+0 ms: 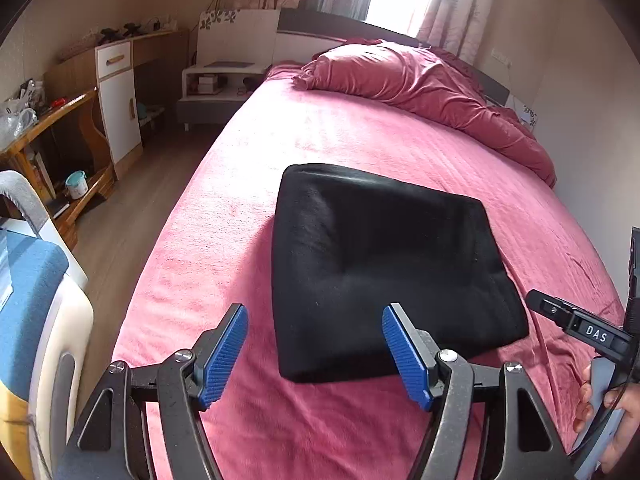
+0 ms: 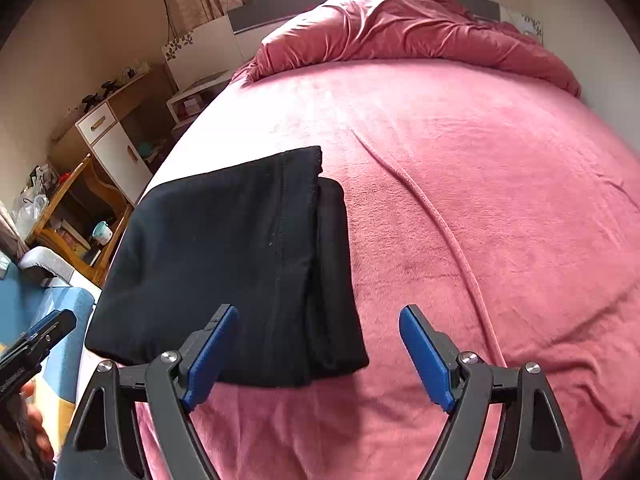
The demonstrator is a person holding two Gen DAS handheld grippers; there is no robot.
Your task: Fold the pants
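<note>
The black pants (image 1: 384, 268) lie folded into a compact rectangle on the pink bed cover (image 1: 248, 208). In the right wrist view the pants (image 2: 232, 264) show stacked layers with a hem at the far right corner. My left gripper (image 1: 316, 320) is open and empty, hovering above the near edge of the pants. My right gripper (image 2: 320, 320) is open and empty, above the pants' near right corner. The right gripper also shows at the right edge of the left wrist view (image 1: 580, 324), and the left gripper at the left edge of the right wrist view (image 2: 36, 340).
A crumpled pink duvet (image 1: 424, 84) lies at the head of the bed. A wooden desk (image 1: 60, 144), a white cabinet (image 1: 120, 100) and a bedside table (image 1: 216, 80) stand to the left across the wood floor. A blue and white chair (image 1: 36, 304) is close on the left.
</note>
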